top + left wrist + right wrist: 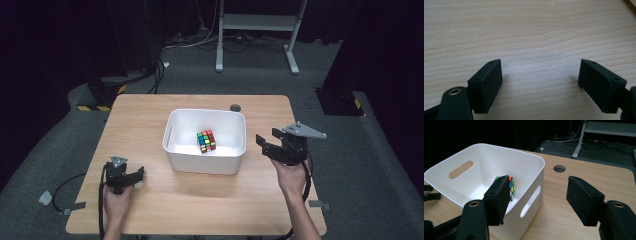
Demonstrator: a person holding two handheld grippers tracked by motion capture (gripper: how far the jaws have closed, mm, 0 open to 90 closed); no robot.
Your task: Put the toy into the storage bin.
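A multicoloured puzzle cube (pixel 206 141) lies inside a white plastic bin (pixel 205 112) at the middle of the wooden table (pixel 145 115). My right gripper (pixel 268 138) hovers just right of the bin, pointing at its right wall, open with nothing between its jaws. In the right gripper view the cube (pixel 511 185) peeks out behind the left jaw, inside the bin (pixel 499 147), and the gripper (pixel 537 192) stands open. My left gripper (pixel 132 176) rests low at the table's front left, well clear of the bin. It is open (pixel 540 75) over bare wood.
A round cable hole (pixel 235 107) sits in the table behind the bin's right corner. Beyond the table are a white metal frame (pixel 255 22), floor cables and a yellow-black striped base (pixel 97 106). Table edges run close to both hands.
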